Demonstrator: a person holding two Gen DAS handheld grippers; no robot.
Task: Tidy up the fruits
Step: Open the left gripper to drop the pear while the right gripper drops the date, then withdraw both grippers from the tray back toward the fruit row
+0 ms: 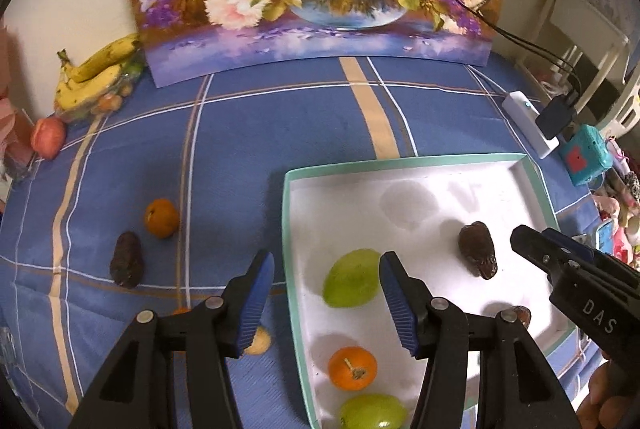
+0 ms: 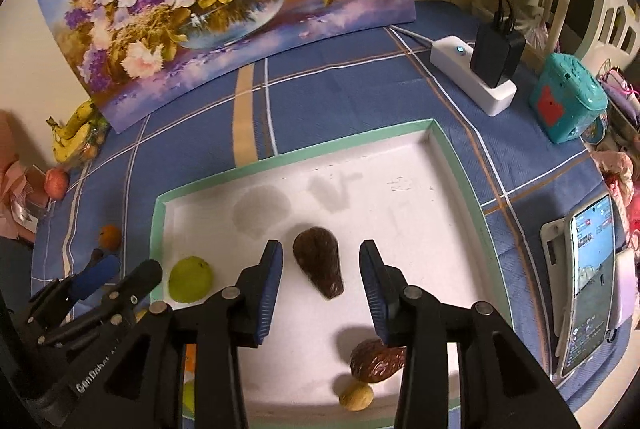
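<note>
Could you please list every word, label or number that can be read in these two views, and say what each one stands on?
"DAS": white letters on the black body of the right gripper, seen from the left wrist view.
"GenRobot", partly cut off and blurred: on the body of the left gripper, in the right wrist view.
Phone screen: text too small to read.
Faint marks on the tray floor: illegible.

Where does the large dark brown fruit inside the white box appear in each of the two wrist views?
Left wrist view: the dark brown fruit lies right of centre, near the box's right side, just left of the right tongs.
Right wrist view: the dark brown fruit lies at centre, between the two blue pads, untouched.
Shared landmark: the green fruit lies to its left in both views, inside the white box.
</note>
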